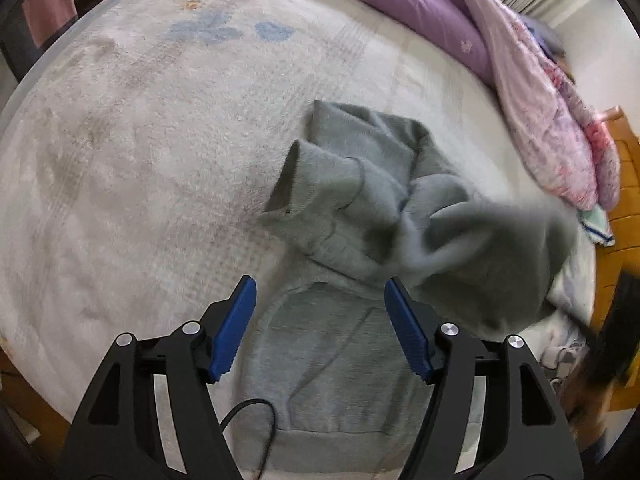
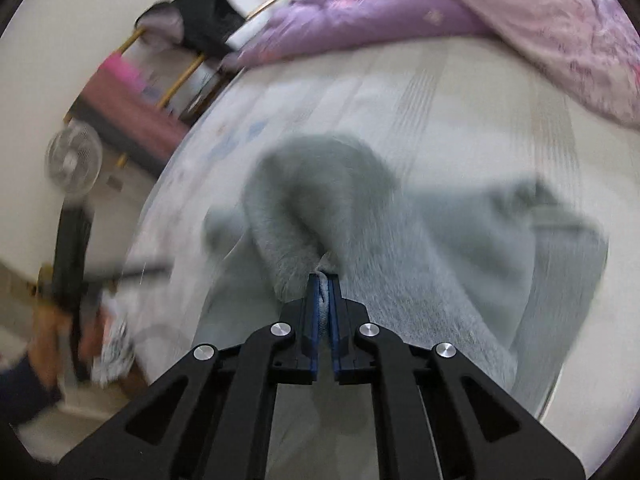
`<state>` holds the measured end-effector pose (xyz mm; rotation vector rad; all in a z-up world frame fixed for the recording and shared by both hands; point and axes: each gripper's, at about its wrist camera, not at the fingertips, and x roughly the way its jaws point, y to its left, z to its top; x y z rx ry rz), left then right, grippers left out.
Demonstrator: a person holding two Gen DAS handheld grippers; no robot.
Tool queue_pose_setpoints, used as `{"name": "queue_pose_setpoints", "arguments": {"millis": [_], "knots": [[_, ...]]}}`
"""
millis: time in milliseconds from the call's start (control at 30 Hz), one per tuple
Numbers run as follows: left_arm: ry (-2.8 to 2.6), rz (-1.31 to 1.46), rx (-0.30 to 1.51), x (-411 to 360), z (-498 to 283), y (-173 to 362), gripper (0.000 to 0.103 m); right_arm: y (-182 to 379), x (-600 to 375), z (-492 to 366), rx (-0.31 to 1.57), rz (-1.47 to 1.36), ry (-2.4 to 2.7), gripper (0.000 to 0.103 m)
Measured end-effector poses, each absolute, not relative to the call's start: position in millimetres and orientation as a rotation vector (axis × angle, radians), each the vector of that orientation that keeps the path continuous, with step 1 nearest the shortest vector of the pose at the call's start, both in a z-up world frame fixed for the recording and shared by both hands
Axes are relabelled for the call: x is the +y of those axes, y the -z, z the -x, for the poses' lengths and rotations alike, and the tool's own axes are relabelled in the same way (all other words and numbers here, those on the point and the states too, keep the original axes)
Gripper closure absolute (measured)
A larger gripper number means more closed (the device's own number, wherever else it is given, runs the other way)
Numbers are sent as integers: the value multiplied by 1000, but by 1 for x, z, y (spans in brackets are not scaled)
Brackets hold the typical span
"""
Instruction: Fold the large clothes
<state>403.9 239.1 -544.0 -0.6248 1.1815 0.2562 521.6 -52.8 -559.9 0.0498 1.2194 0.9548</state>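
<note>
A grey-green hooded sweatshirt [image 1: 352, 344] lies on a pale fleece blanket [image 1: 140, 160] on the bed. Its front pocket faces up just beyond my left gripper [image 1: 320, 292], which is open and empty above it. One sleeve with its cuff [image 1: 288, 176] lies folded across the body. My right gripper [image 2: 325, 280] is shut on a fold of the sweatshirt [image 2: 340, 220] and holds it lifted above the bed. That lifted part shows blurred at the right of the left wrist view [image 1: 500, 256].
A purple and pink quilt [image 1: 520, 60] is bunched along the far side of the bed. A wooden bed frame [image 1: 624, 200] is at the right. In the right wrist view a fan [image 2: 74, 164] and a bench [image 2: 132, 112] stand beside the bed.
</note>
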Motion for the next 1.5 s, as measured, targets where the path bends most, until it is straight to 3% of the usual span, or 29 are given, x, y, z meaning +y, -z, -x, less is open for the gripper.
{"name": "queue_pose_setpoints", "arguments": {"millis": [233, 533, 767, 900, 1033, 1167, 1400, 1500], "knots": [[-181, 620, 1209, 202, -412, 540, 31, 629, -104, -456, 1496, -51, -759, 95], [38, 650, 1215, 115, -463, 561, 31, 578, -132, -515, 1295, -369, -555, 95], [-30, 521, 1506, 80, -470, 642, 32, 659, -143, -540, 1536, -327, -385, 103], [-63, 617, 1556, 101, -461, 654, 31, 650, -145, -550, 1587, -323, -370, 103], [-2, 644, 1437, 121, -481, 599, 32, 606, -150, -582, 1506, -454, -399, 94], [-46, 751, 1298, 158, -523, 564, 20, 578, -152, -632, 1422, -526, -347, 59], [-251, 829, 1309, 207, -614, 595, 20, 600, -143, -719, 1428, -586, -183, 56], [-317, 738, 1384, 208, -637, 624, 20, 617, -134, -741, 1464, -603, -135, 53]]}}
